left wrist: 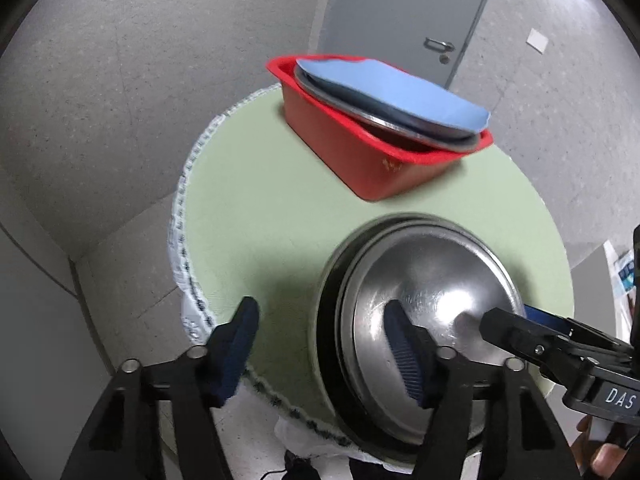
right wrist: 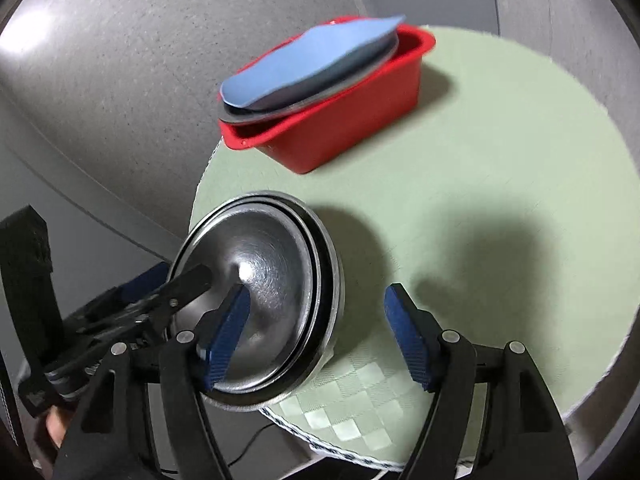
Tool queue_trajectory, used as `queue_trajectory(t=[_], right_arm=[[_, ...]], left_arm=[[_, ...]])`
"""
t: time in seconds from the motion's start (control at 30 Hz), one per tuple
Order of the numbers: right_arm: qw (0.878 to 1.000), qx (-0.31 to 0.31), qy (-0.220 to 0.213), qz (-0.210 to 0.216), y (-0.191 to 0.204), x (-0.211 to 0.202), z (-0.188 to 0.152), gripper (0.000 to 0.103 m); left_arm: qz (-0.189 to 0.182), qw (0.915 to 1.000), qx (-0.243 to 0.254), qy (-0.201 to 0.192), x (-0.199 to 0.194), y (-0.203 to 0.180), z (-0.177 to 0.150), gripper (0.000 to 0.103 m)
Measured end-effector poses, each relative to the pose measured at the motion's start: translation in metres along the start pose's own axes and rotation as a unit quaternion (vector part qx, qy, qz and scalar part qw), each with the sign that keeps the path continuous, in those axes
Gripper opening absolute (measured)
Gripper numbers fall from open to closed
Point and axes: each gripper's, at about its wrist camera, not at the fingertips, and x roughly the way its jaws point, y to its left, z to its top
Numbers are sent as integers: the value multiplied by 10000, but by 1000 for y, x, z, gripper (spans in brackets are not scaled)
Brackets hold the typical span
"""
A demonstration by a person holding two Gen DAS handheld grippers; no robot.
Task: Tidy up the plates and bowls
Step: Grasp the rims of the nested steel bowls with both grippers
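Observation:
A stack of steel bowls (left wrist: 432, 292) sits near the front edge of the round green table (left wrist: 280, 208); it also shows in the right wrist view (right wrist: 272, 264). My left gripper (left wrist: 324, 344) is open, its right finger over the top bowl, its left finger over the cloth. My right gripper (right wrist: 316, 340) is open, its left finger over the same bowl. A red tub (left wrist: 360, 152) at the far side holds a steel plate (left wrist: 384, 120) and a blue plate (left wrist: 400, 88) leaning on its rim; the tub also shows in the right wrist view (right wrist: 332, 128).
The table (right wrist: 500, 160) has a green cloth with a fringed edge. Grey floor lies around it and a grey door (left wrist: 404, 12) stands behind. The right gripper's body (left wrist: 560, 348) reaches in at the bowls' right side.

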Motion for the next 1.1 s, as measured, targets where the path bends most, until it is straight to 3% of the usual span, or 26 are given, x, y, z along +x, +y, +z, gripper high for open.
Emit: queue_trajectory(t=[0.07,0.17,0.23,0.47,0.67,0.9,1.1], right_arm=[[10000,-10,32,27,-1,7,0,58],[9998,45,122,127,-3,17,2,39],[9999,57,79,122,-5,19,5,35],[9997,154,-46,195,-17,2,14,29],[9990,170,-329,246,-18,-43,35,29],[9974,-42,-651,303,-2,-79,86,29],[9960,-262,-759,382,21,-79,139,29]], left_arm=[[-101,9999,34,39,9,2,0,48],[-334,9993,166,-17,17,-1,4,36],[-233,9993,294,-83,18,-5,7,35],[-425,9982,364,-230,3,-15,19,33],[-639,9958,403,-518,-27,-31,46,33],[-609,9934,368,-901,-50,-42,100,34],[-406,9928,272,-1092,-46,-49,134,34]])
